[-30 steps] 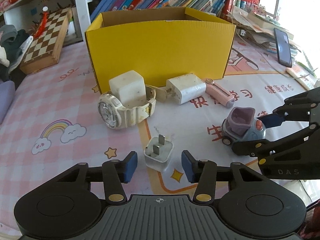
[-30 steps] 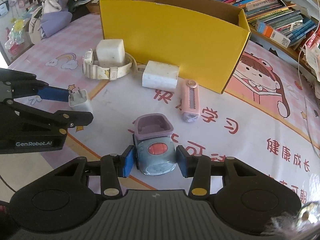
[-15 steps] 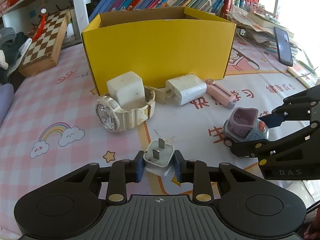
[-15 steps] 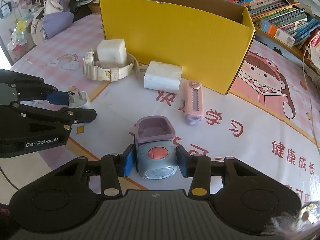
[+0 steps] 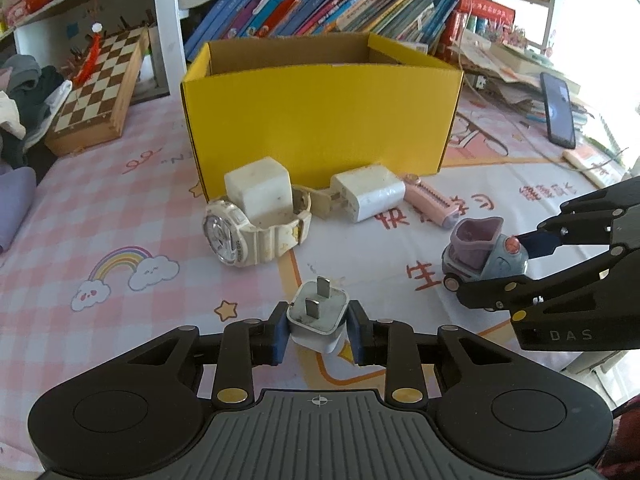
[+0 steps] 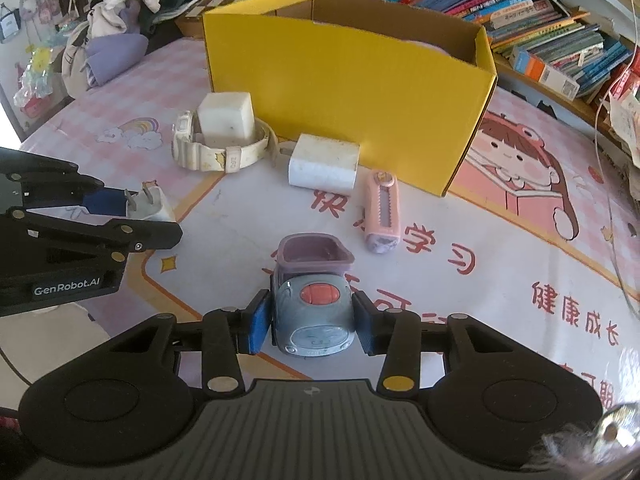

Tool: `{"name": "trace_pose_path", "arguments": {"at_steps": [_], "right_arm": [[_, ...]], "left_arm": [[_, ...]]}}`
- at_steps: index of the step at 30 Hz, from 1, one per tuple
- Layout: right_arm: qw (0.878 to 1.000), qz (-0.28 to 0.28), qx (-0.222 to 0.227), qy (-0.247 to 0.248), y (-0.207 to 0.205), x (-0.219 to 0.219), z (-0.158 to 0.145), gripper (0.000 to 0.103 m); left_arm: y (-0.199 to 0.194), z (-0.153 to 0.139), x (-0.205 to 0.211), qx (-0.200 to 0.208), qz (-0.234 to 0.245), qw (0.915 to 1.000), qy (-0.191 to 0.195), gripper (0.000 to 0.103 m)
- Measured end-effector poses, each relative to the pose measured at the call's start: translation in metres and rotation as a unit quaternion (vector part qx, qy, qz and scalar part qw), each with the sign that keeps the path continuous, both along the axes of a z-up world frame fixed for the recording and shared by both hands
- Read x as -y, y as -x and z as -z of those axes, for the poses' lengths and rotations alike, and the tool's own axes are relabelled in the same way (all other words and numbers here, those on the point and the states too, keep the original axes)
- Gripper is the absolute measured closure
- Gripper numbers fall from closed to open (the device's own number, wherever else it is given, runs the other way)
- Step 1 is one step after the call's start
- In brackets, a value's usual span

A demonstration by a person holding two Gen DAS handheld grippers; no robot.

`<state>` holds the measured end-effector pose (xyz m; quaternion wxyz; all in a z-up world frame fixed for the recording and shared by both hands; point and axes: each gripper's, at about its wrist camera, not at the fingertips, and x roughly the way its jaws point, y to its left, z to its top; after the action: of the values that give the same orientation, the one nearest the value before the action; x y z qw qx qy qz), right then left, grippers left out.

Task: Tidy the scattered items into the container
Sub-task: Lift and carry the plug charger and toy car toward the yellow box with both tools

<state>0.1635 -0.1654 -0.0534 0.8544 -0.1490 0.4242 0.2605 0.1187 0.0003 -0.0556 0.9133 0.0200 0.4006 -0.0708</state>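
My left gripper (image 5: 318, 332) is shut on a small white plug adapter (image 5: 318, 316), prongs pointing up, low over the printed mat. My right gripper (image 6: 312, 324) is shut on a grey-blue toy car (image 6: 312, 312) with a purple tub, its blue pads pressed on the car's sides. The open yellow cardboard box (image 5: 320, 120) stands behind. In front of it lie a cream watch (image 5: 248, 236) wrapped round a white cube charger (image 5: 258, 190), a white charger (image 5: 368, 192) and a pink cutter (image 5: 430, 200). In the right wrist view the left gripper (image 6: 148, 218) holds the plug at far left.
A wooden chessboard (image 5: 100, 84) leans at the back left beside a pile of clothes (image 6: 120, 4). Shelves of books (image 5: 320, 4) run behind the box. A dark phone (image 5: 560, 108) and loose papers lie at the back right.
The left jaws closed on the white plug adapter, which stood loose between them a second ago. The right gripper stays on the toy car.
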Motion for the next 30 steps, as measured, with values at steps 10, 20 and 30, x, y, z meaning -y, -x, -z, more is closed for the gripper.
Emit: {"name": "trace_pose_path", "arguments": {"at_steps": [10, 20, 30], "right_arm": [[1.000, 0.008, 0.006, -0.008, 0.005, 0.004, -0.010, 0.062], [0.999, 0.015, 0.019, -0.032, 0.004, 0.010, -0.030, 0.062], [0.998, 0.000, 0.029, -0.049, -0.001, 0.006, -0.050, 0.062]], "left_arm": [[0.004, -0.010, 0.004, 0.015, 0.011, 0.9998, 0.003, 0.075], [0.006, -0.028, 0.001, 0.038, 0.007, 0.9991, 0.015, 0.075], [0.003, -0.044, 0.003, 0.052, 0.017, 0.9982, 0.024, 0.075]]}}
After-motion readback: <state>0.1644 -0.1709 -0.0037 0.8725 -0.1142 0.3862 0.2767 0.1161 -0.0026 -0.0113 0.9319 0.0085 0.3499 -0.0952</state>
